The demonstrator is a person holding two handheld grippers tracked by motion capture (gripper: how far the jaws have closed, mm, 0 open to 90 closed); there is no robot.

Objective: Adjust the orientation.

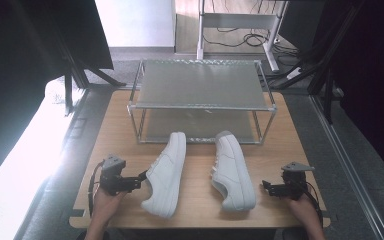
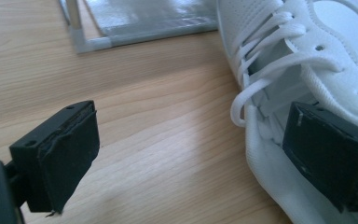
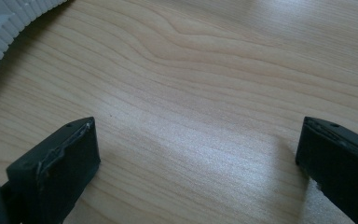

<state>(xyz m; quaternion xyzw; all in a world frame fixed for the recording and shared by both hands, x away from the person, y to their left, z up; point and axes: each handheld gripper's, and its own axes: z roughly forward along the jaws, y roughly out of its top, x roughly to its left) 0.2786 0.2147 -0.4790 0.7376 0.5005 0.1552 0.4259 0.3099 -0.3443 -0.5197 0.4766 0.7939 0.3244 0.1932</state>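
Two white sneakers lie on the wooden table [image 1: 200, 200], toes toward the rack. The left sneaker [image 1: 166, 172] has my left gripper [image 1: 141, 179] open just beside its heel end; in the left gripper view one jaw stands over the sneaker [image 2: 307, 60] near the laces and the other over bare wood. The right sneaker [image 1: 232, 171] lies to the left of my right gripper [image 1: 266, 187], which is open and apart from it. In the right gripper view the ribbed sole [image 3: 9, 28] of that sneaker shows at the top left corner, with bare wood between the jaws.
A two-level metal rack [image 1: 202, 85] stands at the back of the table, its lower shelf [image 2: 144, 18] just beyond the sneakers' toes. The table's front edge is close to both hands. Cables and a desk frame [image 1: 240, 25] lie on the floor behind.
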